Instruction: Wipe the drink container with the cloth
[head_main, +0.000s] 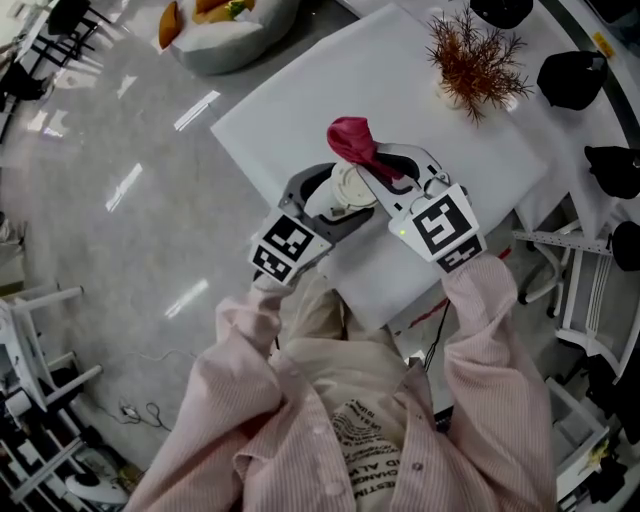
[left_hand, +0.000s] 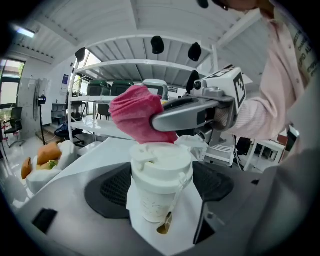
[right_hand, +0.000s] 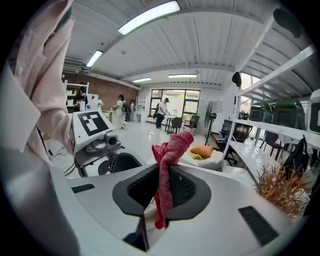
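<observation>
Head view: bright, even light from overhead. The floor (head_main: 120, 150) carries white glare streaks. The table (head_main: 300, 110) reads near-white with little surface detail. Shadows are soft and faint. Straight lines bow toward the frame edges. Focus is acceptable throughout.

Left gripper view: heavy fisheye, with black vignette at all corners. The shelf (left_hand: 150, 65) beams curve. The cup (left_hand: 160, 180) is sharp and the near foreground soft. The window (left_hand: 9, 85) at far left is blown out, and a strip light (left_hand: 22, 31) flares.

Right gripper view: same fisheye and vignette. The ceiling lights (right_hand: 147, 16) clip to white. The far glazing (right_hand: 180, 102) is bright. The cloth (right_hand: 167, 165) is sharp. The sleeve (right_hand: 40, 65) at the left edge is out of focus.
</observation>
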